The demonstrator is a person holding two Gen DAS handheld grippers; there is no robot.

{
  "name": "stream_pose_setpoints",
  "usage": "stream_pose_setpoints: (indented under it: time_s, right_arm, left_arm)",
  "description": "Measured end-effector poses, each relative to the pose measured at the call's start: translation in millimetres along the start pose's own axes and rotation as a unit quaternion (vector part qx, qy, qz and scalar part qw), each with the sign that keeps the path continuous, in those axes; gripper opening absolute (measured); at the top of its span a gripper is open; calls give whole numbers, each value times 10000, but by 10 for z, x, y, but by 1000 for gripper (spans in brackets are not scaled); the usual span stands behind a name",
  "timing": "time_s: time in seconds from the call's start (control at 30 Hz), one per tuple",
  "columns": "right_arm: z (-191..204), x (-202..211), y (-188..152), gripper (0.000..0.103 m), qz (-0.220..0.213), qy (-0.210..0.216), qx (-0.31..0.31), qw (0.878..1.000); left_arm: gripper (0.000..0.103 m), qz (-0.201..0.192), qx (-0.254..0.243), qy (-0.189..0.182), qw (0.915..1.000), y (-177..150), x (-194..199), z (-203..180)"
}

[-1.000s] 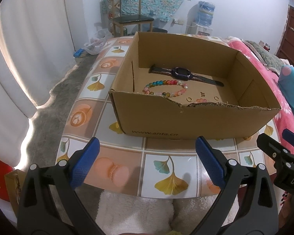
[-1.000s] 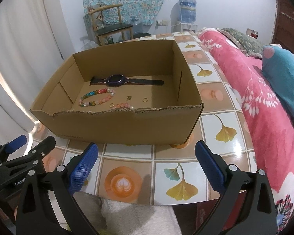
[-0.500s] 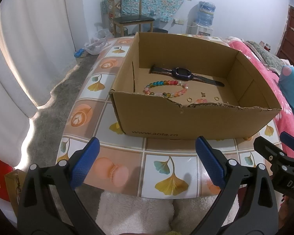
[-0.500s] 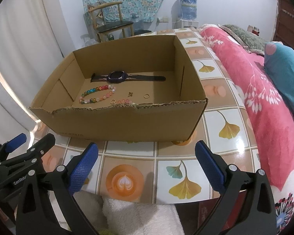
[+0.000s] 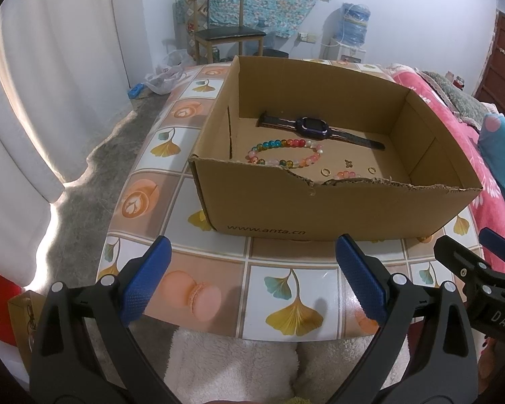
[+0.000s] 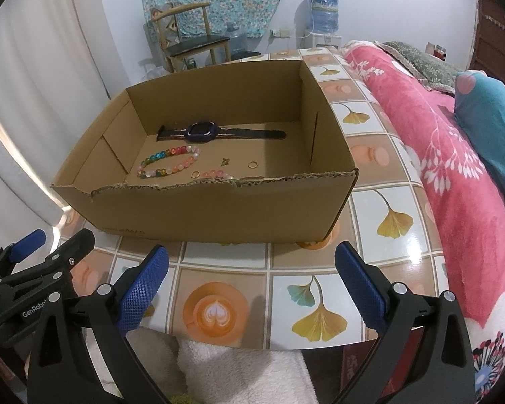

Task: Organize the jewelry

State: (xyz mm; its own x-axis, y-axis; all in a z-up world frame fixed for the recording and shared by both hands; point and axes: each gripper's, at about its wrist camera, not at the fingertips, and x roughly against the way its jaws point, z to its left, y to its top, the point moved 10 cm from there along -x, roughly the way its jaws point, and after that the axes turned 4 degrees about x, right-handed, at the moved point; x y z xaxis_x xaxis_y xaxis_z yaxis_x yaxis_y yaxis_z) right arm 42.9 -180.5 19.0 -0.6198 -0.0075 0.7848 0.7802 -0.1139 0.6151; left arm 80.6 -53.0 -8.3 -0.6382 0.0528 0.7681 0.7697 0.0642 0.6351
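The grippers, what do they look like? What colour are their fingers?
Both look alike. The left gripper and the right gripper have black plastic frames with round silver rivets. Each has two fingers tipped with bright blue pads covered in tiny bumps. Seen from the side, one body shows white letters "DAS" and the other "GenRobo". No cables or sleeves show.
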Motion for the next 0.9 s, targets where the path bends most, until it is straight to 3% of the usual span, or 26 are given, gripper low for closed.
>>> stream_pose_setpoints:
  time_s: [0.9]
  right_arm:
    - [3, 0, -3, 96, 12, 22, 13, 10000]
  left_arm:
    - [95, -10, 14, -5, 10000, 0, 2, 0]
